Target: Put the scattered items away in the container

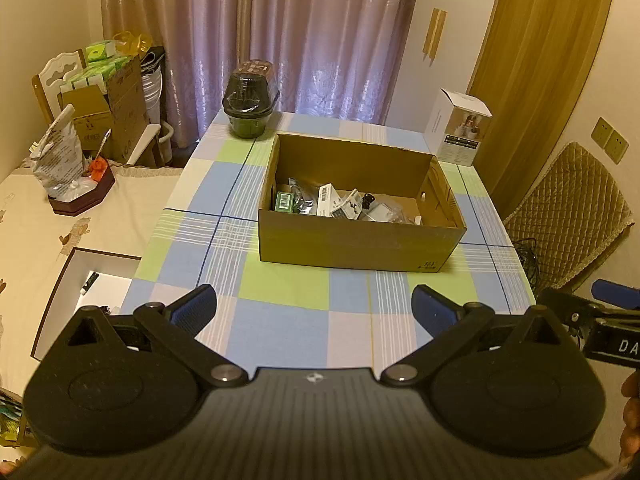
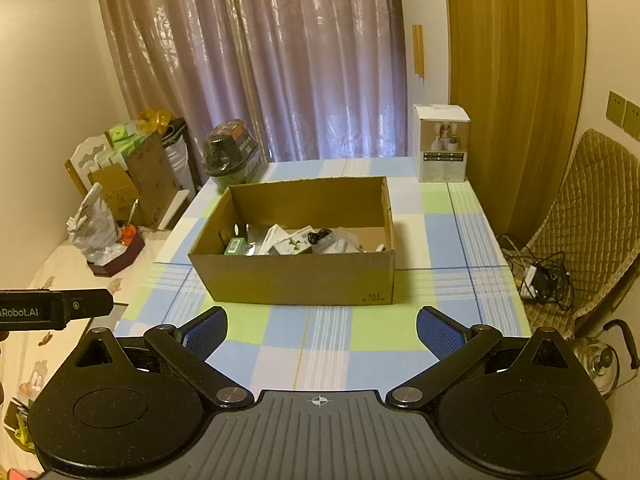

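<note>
Both your left claw (image 1: 314, 312) and right claw (image 2: 322, 334) were spread and empty, with the box (image 1: 352, 240) ahead of them on the tabletop (image 1: 280, 320), the items (image 1: 340, 202) already inside. Reaching in again risked snagging a packet and dragging it out.

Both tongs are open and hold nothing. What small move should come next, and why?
Probably none toward the table: pull both tongs back. The left tongs and right tongs are open and empty, the small items lie in the cardboard box, and no loose small item shows on the checked tablecloth around it.
</note>
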`<move>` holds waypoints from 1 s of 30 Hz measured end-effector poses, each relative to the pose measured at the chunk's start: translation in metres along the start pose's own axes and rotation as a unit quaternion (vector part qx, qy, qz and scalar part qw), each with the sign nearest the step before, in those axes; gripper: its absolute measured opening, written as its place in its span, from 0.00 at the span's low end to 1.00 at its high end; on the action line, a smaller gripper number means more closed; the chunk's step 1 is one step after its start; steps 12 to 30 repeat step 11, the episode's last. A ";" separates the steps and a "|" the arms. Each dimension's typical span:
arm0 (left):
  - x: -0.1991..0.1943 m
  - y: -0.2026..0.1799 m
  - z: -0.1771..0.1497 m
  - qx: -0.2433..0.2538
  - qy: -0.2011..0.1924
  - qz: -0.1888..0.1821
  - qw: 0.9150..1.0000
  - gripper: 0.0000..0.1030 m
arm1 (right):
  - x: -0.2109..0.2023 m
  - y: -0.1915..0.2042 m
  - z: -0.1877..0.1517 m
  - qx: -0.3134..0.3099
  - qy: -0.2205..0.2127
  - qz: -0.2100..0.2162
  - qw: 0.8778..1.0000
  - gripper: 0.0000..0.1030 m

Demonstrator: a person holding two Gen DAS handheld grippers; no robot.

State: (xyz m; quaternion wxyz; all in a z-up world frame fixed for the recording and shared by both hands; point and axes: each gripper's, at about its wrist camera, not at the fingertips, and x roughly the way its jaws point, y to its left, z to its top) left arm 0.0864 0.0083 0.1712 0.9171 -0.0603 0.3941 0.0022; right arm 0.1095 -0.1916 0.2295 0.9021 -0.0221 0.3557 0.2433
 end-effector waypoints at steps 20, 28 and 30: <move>0.006 0.000 -0.001 0.004 0.003 0.000 1.000 0.99 | 0.007 -0.002 -0.005 0.002 0.010 -0.003 1.000 1.00; 0.006 0.000 -0.001 0.004 0.003 0.000 1.000 0.99 | 0.007 -0.002 -0.005 0.002 0.010 -0.003 1.000 1.00; 0.006 0.000 -0.001 0.004 0.003 0.000 1.000 0.99 | 0.007 -0.002 -0.005 0.002 0.010 -0.003 1.000 1.00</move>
